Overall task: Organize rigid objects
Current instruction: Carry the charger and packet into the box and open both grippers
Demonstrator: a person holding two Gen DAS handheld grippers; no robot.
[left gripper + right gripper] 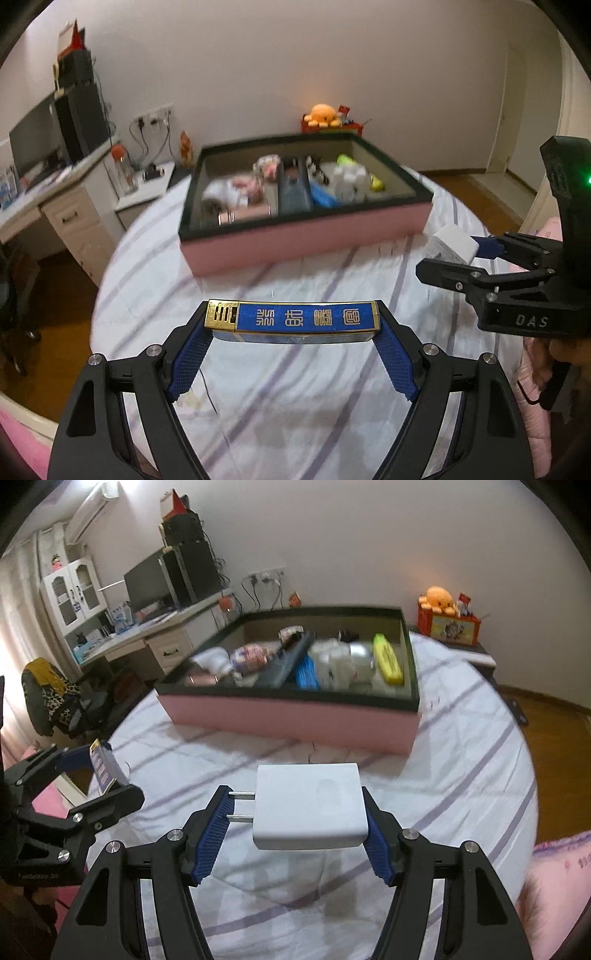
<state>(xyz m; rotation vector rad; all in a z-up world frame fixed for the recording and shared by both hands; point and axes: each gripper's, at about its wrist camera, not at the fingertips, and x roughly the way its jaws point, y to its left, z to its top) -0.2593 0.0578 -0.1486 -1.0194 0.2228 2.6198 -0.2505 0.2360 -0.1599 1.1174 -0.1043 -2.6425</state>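
My left gripper [293, 325] is shut on a blue and gold cigarette pack [295, 317], held crosswise above the striped bedsheet. My right gripper [299, 812] is shut on a white plug charger [308, 808], its two prongs against the left pad. Ahead of both lies a pink box [306, 243] with a dark rim, divided into compartments and filled with several small items. In the left wrist view the right gripper [458, 254] shows at the right edge with the charger [448, 245]. In the right wrist view the left gripper [99, 771] shows at the left edge with the pack [103, 766].
The pink box [291, 716] sits on a bed with a white, purple-striped sheet [295, 398]. A desk [70, 206] with a monitor and a bottle stands at the left. An orange plush toy [439, 600] on a red box sits by the far wall. Wooden floor lies to the right.
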